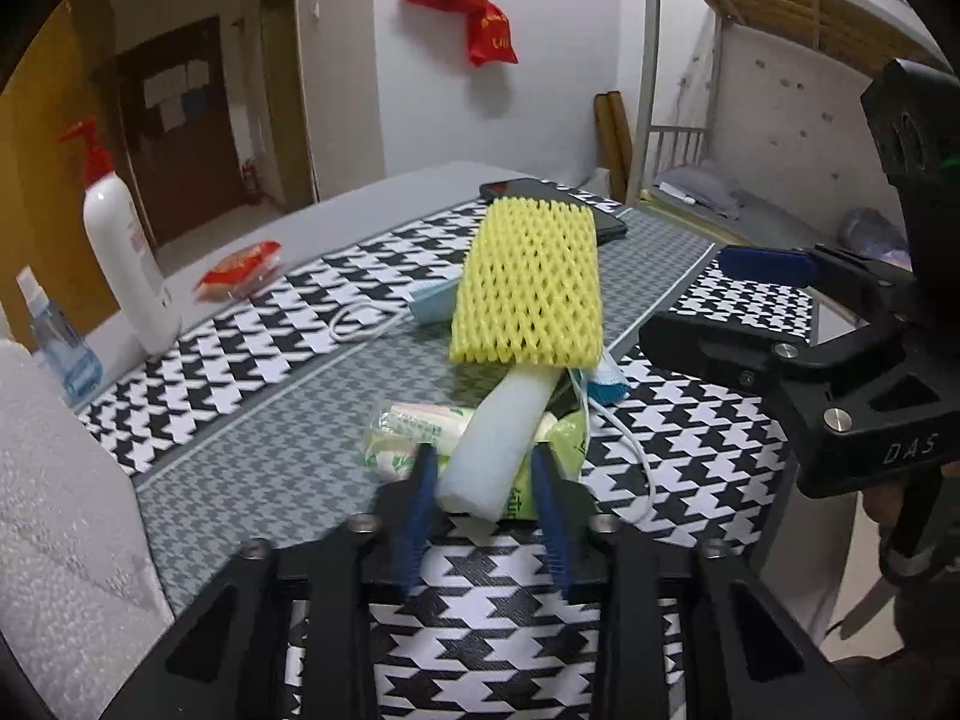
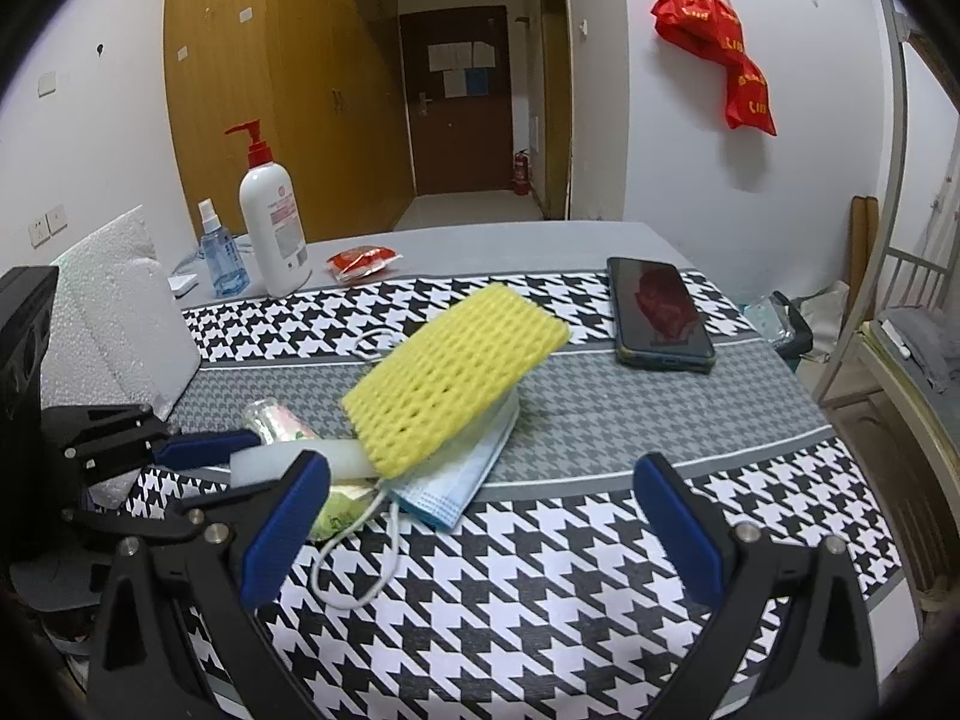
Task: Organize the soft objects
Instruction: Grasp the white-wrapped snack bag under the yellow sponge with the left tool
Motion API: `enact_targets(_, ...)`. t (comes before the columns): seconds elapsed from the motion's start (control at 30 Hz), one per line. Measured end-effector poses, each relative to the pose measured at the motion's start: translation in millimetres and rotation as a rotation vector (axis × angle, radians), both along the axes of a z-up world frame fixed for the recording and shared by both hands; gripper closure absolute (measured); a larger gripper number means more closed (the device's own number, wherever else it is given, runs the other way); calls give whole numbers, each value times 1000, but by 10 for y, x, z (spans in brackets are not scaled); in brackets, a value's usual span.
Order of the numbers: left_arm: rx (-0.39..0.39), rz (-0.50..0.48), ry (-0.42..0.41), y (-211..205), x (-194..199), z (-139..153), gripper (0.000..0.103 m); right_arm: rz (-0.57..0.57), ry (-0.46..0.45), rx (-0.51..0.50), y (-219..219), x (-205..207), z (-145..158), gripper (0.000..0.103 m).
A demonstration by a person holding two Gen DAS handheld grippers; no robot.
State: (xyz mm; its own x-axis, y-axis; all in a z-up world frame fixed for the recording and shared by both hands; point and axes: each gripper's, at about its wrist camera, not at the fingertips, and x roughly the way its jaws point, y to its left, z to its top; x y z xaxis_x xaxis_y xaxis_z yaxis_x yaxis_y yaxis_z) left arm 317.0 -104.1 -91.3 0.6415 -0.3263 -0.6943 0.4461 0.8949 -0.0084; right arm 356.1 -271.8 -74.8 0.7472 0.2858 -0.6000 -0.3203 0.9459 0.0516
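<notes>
Left wrist view: the left gripper (image 1: 486,468) has its blue pads narrowed right onto the near end of a white foam stick (image 1: 498,438), one pad on each side, so it's pinching that. The stick runs away from the fingers, and its far end sits under a yellow foam net sleeve (image 1: 528,282) that is straight ahead. Green-printed tissue packs (image 1: 414,426) lie under the stick, just beside the left pad. A blue face mask (image 1: 606,387) peeks out to the right of the stick, its white ear loop trailing over the houndstooth cloth (image 1: 288,336). The right gripper (image 1: 708,300) hangs off to the right.

Right wrist view: the right gripper (image 2: 486,516) is spread wide with nothing between its fingers, only cloth. The sleeve (image 2: 456,372) sits ahead and left of centre, the mask (image 2: 456,480) under its near edge. A phone (image 2: 657,312) lies ahead to the right, well apart from the pile.
</notes>
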Motion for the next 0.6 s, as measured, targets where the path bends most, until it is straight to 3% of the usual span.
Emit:
enact_targets(0.1,-19,-13,-9,14,-43,7,87,-1,5,3,3,2,5,1)
enact_targets(0.3,-86,-15,-83,82,-172,118,87,-15,32,8,-15,23,-35,1)
enact_targets(0.6,-135,-4,-25,120,-103,75,87,19,48,30,132,205,20,1)
